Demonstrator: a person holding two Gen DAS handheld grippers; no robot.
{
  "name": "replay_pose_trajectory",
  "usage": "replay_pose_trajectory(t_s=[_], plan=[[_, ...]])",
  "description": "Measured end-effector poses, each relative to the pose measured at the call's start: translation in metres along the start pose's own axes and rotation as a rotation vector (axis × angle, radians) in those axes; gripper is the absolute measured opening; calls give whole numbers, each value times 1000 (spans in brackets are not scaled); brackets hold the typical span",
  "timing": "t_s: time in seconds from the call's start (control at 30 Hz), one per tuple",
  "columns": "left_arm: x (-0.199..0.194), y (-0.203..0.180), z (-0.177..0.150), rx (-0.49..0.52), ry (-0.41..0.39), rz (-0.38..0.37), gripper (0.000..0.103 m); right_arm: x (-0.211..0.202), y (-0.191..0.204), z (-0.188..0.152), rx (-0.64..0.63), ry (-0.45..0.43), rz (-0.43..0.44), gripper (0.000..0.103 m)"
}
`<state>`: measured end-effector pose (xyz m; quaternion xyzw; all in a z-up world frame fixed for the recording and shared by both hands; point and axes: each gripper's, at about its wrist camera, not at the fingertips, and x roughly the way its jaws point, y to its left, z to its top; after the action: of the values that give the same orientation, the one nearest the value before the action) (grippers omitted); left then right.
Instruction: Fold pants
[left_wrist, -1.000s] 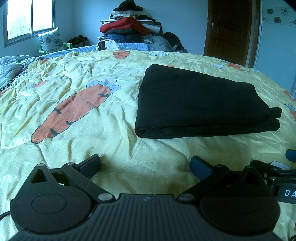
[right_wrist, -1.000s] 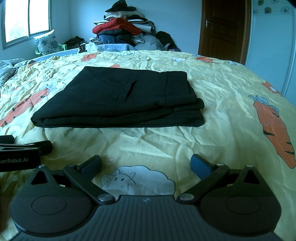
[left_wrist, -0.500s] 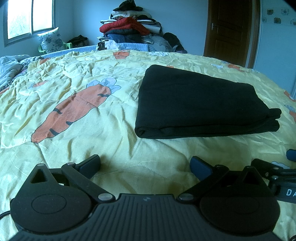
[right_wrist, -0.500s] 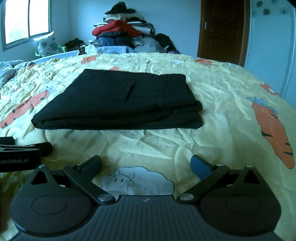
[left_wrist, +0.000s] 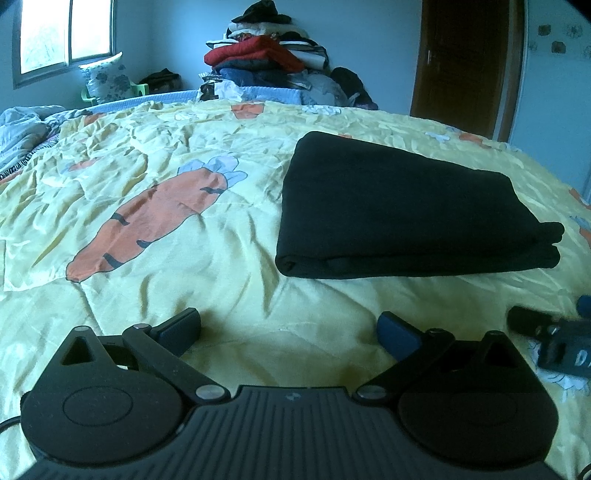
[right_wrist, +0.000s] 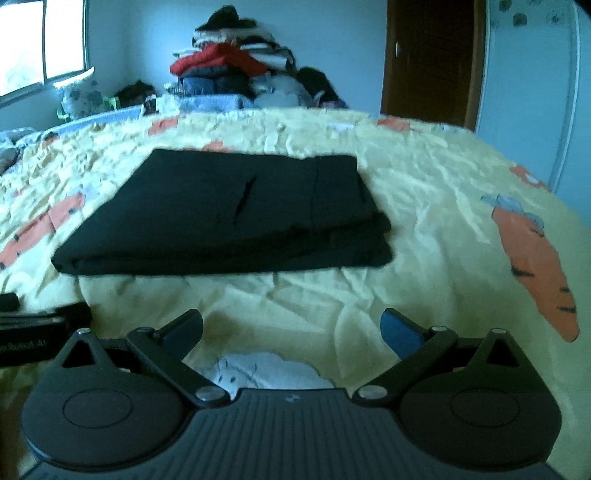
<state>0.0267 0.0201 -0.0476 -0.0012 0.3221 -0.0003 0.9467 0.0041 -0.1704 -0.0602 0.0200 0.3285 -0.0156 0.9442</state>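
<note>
The black pants (left_wrist: 399, 206) lie folded into a flat rectangle on the yellow carrot-print bedspread (left_wrist: 166, 229). They also show in the right wrist view (right_wrist: 236, 214), with a pocket slit on top. My left gripper (left_wrist: 290, 330) is open and empty, low over the bedspread, short of the pants' near edge. My right gripper (right_wrist: 291, 330) is open and empty, also short of the near edge. Each gripper shows at the edge of the other's view: the right one in the left wrist view (left_wrist: 550, 332), the left one in the right wrist view (right_wrist: 33, 325).
A heap of clothes (left_wrist: 269, 62) is piled beyond the bed's far edge. A brown door (left_wrist: 461, 66) stands at the far right, a window (left_wrist: 62, 33) at the far left. A rumpled blue quilt (left_wrist: 22, 129) lies at the bed's left side.
Both grippers have drawn back a little from the pants and tilted; the right wrist view is blurred from motion. The pants have not moved. Both grippers stay open.
</note>
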Motion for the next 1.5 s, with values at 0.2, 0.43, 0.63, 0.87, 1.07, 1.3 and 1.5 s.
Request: replay_pose_trajectory(t_s=[0.2,0.43,0.63,0.87,1.07,1.3,1.5], plan=[[1,-1,0,8,3,6,103,2,3,-6,-7,0,1,103],[1,0,0,8,3,5,103,2,2,-7,-7,-1,2,103],[1,-1,0,8,3,5,103,2,2,-7,-7,-1,3,103],[1,-1,0,8,3,6,103,2,2,-7,-7,-1,3,103],[1,0,0,9,3,6,103,2,1,-7,-7,-1,3,103],[1,-1,0,9,4,6,103,2,1,-8,-7,-1,5,103],[1,-1,0,9,4,6,103,2,1,-8,-6,-1,4,103]])
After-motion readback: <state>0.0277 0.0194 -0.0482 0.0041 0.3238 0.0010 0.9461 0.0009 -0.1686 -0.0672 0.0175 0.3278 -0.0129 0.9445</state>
